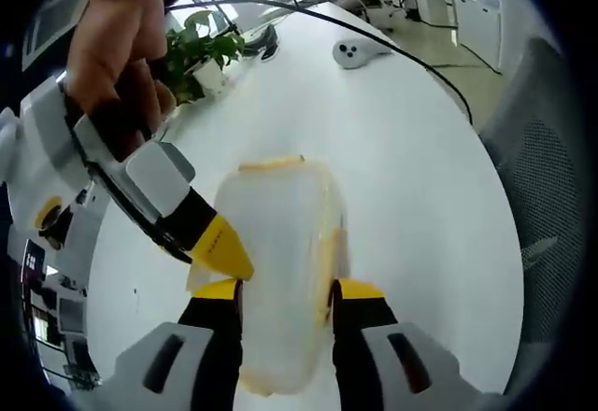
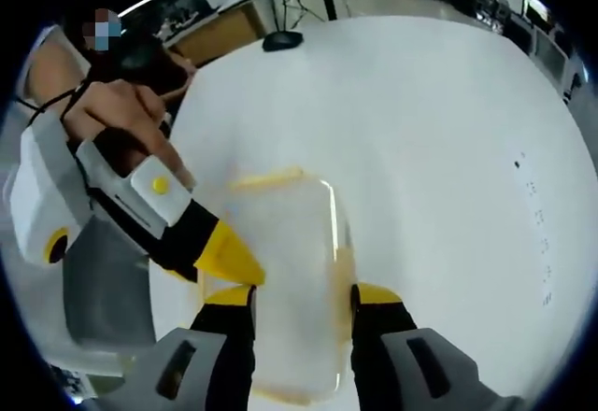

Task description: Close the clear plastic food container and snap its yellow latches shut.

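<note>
The clear plastic food container [image 1: 280,243] lies on the white table [image 1: 411,149] with its lid on, yellow latches [image 1: 327,257] along its edges. My left gripper [image 1: 288,290] is open, its yellow-tipped jaws wide apart over the container's near end. The other gripper's yellow fingertip [image 1: 224,248], held by a hand [image 1: 117,47], touches the container's left edge. In the right gripper view the container [image 2: 280,262] lies likewise under my open right gripper [image 2: 301,296], and the other gripper's fingertip [image 2: 229,257] touches its left rim. I cannot tell whether the latches are snapped.
A potted plant [image 1: 201,56] and a grey device [image 1: 353,52] stand at the table's far end, with a black cable [image 1: 392,47] arcing across. A mesh chair back [image 1: 551,177] stands at the right. A dark round base [image 2: 280,40] sits far off.
</note>
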`<state>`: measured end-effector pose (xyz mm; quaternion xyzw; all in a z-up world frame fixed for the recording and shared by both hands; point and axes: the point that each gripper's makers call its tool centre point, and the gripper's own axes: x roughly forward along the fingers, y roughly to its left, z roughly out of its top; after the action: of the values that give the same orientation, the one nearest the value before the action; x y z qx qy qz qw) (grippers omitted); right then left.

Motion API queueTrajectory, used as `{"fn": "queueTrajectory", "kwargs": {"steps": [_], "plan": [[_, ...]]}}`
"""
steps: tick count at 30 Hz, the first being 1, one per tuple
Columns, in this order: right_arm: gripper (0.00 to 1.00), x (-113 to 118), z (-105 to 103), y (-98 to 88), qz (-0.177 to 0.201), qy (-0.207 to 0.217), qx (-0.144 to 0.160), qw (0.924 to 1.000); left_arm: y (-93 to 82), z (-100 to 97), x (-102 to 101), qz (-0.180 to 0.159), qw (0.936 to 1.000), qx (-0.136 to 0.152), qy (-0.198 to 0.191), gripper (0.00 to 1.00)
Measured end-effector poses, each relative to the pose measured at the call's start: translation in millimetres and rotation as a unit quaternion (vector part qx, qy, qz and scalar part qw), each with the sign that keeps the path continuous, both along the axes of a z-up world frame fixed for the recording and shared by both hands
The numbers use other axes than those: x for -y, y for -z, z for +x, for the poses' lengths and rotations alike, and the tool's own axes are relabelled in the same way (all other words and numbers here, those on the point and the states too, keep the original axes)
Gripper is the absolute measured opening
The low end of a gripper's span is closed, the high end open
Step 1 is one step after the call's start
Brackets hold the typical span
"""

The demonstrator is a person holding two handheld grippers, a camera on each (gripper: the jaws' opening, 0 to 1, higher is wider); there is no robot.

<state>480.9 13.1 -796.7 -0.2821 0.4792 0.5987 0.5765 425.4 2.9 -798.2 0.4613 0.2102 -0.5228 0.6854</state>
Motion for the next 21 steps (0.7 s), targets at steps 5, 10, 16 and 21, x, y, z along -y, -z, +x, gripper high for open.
{"fn": "queueTrajectory", "kwargs": {"steps": [5, 10, 16, 21], "plan": [[0.40, 1.2, -0.9, -1.6, 0.013, 0.002, 0.008, 0.9999, -1.7, -0.3, 0.0, 0.008, 0.9999, -0.004, 0.009, 0.38], [0.40, 0.8, -0.4, -1.0, 0.013, 0.003, 0.014, 0.9998, -2.7, -0.4, 0.5, 0.012, 0.9999, -0.001, 0.007, 0.39], [0.40, 1.3, -0.6, -1.8, 0.016, 0.007, 0.019, 0.9997, -5.5, 0.2, 0.7, 0.011, 0.9997, -0.021, 0.006, 0.39], [0.43, 3.0, 2.1, -2.4, 0.017, 0.020, 0.025, 0.9993, -7.3, -3.8, 0.7, -0.002, 0.9989, -0.045, 0.010, 0.43]]}}
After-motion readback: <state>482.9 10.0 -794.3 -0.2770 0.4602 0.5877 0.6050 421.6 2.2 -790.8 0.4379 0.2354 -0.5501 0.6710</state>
